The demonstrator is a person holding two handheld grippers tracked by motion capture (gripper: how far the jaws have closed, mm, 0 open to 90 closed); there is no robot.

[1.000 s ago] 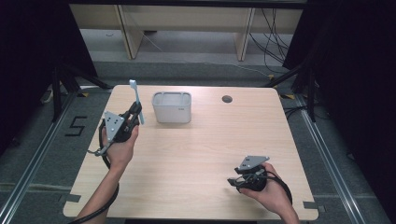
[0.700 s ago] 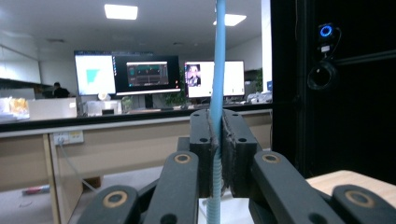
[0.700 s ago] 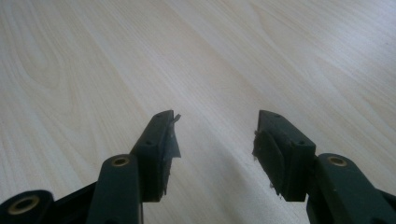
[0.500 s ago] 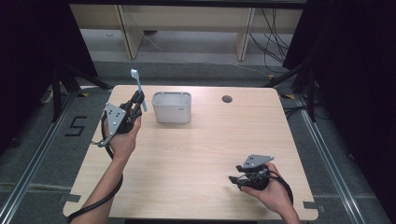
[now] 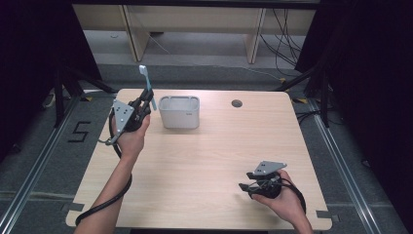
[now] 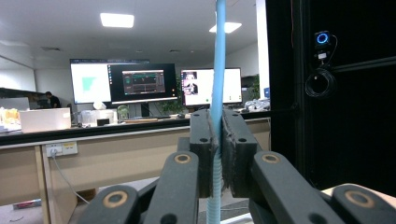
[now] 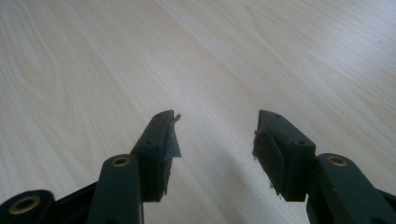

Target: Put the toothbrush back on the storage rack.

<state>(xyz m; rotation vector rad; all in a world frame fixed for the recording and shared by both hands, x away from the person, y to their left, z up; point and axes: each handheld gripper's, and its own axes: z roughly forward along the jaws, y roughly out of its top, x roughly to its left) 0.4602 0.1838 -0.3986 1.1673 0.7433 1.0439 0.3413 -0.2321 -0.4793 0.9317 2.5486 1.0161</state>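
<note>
At left of the pale wooden table [image 5: 204,161], left gripper [image 5: 145,100] clamps a light-blue plastic toothbrush [image 5: 146,80] upright (bristles uppermost), just beside the grey rectangular holder [image 5: 179,117]; at right, right gripper [image 5: 243,187] rests, jaws spread wide.

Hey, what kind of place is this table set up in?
Probably a lab or office workspace. Large lit wall monitors hang behind a long counter, fluorescent ceiling panels glow overhead, and the pale wooden table sits between black curtains, with cables on the floor.
</note>
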